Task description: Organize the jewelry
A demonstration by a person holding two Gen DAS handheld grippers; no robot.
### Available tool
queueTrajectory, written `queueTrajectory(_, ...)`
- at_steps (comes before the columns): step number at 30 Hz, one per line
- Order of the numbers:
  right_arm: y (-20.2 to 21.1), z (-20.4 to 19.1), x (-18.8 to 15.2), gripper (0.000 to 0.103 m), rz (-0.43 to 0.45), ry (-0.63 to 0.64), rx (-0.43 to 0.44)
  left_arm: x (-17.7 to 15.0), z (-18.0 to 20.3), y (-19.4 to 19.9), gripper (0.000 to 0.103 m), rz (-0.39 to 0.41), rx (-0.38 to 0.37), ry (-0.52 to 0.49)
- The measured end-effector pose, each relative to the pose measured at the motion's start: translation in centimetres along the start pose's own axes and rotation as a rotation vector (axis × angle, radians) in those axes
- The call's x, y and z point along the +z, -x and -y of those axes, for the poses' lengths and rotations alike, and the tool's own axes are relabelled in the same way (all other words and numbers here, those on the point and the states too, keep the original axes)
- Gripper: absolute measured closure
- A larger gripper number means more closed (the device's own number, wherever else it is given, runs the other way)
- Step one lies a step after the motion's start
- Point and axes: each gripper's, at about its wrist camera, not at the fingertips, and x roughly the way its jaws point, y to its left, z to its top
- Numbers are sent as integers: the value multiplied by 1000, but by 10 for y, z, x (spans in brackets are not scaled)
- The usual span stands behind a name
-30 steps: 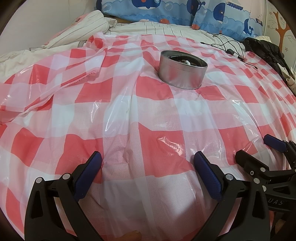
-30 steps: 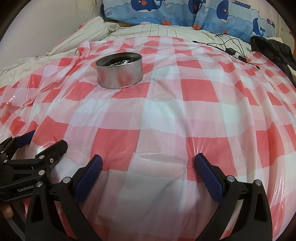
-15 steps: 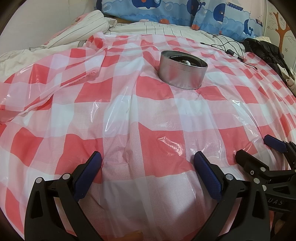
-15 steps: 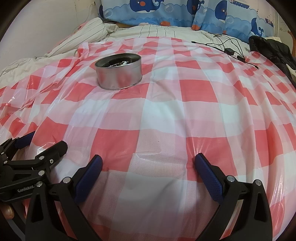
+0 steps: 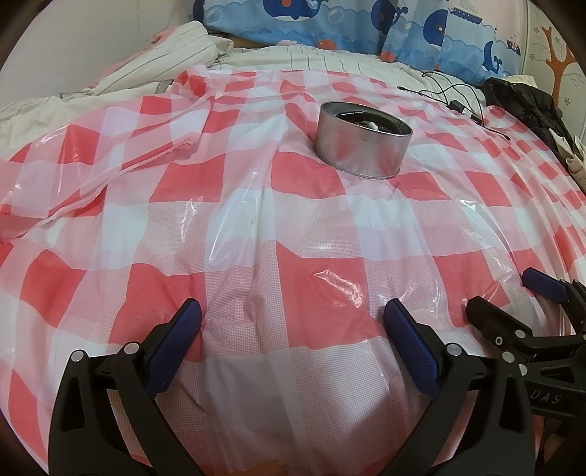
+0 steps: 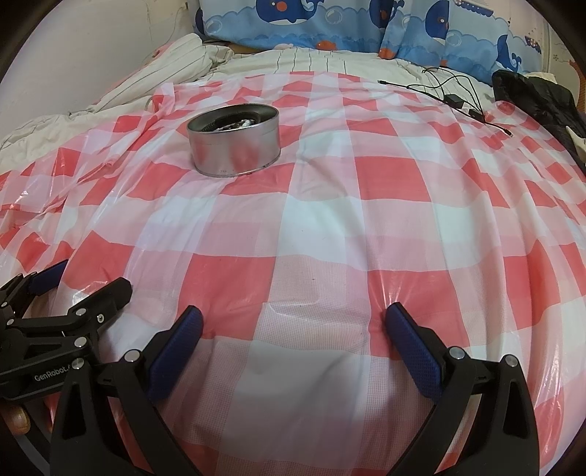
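A round silver tin stands open on a red-and-white checked plastic sheet spread over a bed; it also shows in the right wrist view. Jewelry pieces lie inside it, pale and dark, too small to tell apart. My left gripper is open and empty, low over the sheet well short of the tin. My right gripper is open and empty, beside the left one, also near the front. The right gripper shows at the right edge of the left wrist view.
Blue whale-print pillows line the head of the bed. A striped quilt is bunched at the back left. Black cables with a small adapter lie at the back right, next to a black garment.
The right wrist view has crept slightly closer to the tin. The left gripper has barely moved. Both grippers stay open.
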Motion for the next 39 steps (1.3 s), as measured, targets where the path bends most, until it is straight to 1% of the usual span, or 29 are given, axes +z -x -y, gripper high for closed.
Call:
queueTrajectory(17,-1,0,-1,7,5,2,2,0,-1,0,7,-4,-5,2)
queueTrajectory(39,0,0,-1,7,2,2,2,1,1,-1,7,-8,6,-6)
